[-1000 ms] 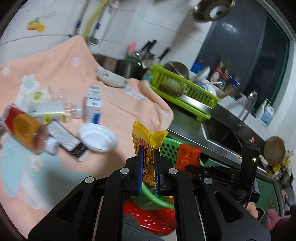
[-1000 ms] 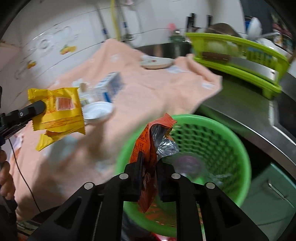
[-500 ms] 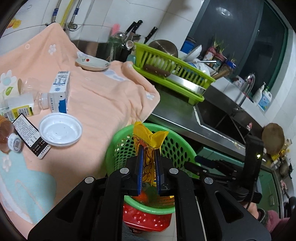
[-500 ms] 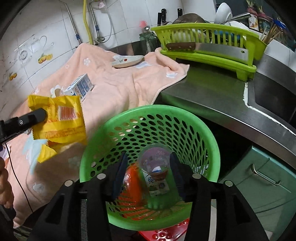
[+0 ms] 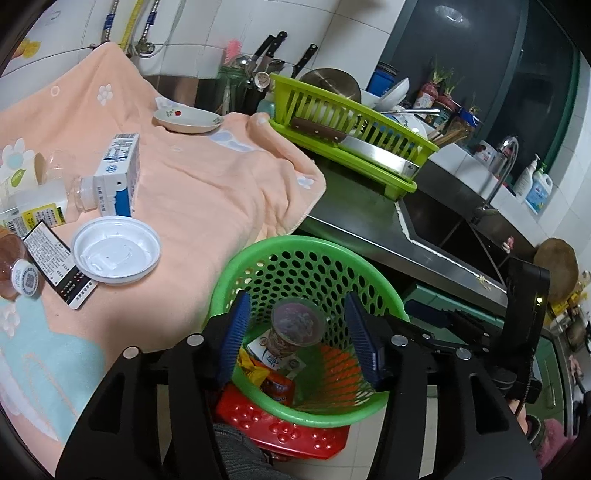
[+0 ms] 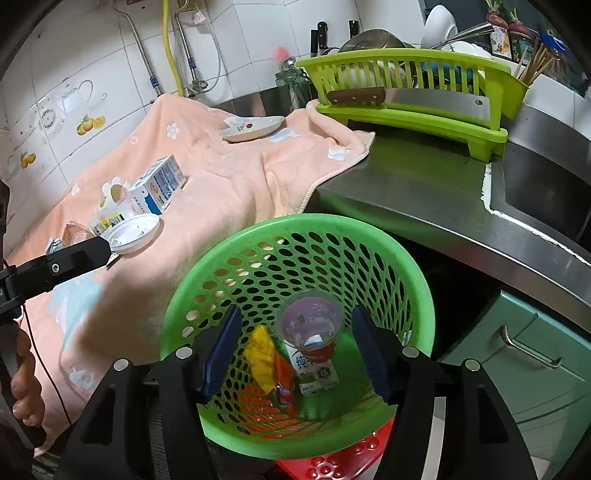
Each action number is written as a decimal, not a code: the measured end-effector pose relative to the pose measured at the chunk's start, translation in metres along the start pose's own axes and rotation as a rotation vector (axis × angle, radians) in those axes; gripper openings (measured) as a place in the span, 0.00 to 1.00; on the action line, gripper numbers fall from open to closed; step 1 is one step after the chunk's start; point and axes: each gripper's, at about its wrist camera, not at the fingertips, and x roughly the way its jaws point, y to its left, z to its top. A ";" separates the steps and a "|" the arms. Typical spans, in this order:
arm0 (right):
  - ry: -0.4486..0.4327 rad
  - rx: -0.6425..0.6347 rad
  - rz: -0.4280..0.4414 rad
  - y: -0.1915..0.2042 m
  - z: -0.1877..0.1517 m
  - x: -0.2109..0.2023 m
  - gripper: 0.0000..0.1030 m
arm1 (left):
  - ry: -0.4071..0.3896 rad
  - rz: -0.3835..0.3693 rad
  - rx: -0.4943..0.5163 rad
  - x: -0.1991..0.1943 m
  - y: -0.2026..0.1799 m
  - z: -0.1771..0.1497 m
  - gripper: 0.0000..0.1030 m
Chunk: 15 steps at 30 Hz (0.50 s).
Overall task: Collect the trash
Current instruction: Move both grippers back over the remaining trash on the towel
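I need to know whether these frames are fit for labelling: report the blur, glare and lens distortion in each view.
Left wrist view: sharp throughout; fisheye bends the tiled wall, dark corners vignette the frame, a lamp reflects in the dark window. Right wrist view: also sharp, the green basket and its trash crisp; the steel counter carries a soft sheen, no blown-out glare; the dish rack bows with distortion.

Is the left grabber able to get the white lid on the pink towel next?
Probably yes. The left gripper is over the green basket, jaws opening with nothing between them. The white lid lies flat on the towel just beside the basket, uncovered, with nothing standing between them.
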 end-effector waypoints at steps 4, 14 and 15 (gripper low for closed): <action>-0.001 -0.010 0.016 0.006 0.002 0.002 0.62 | -0.010 0.042 0.003 -0.007 0.005 -0.001 0.57; 0.022 -0.091 0.117 0.046 0.019 0.015 0.68 | -0.062 0.161 -0.109 -0.046 0.054 0.009 0.63; 0.026 -0.103 0.128 0.052 0.022 0.017 0.68 | -0.071 0.175 -0.126 -0.051 0.061 0.010 0.64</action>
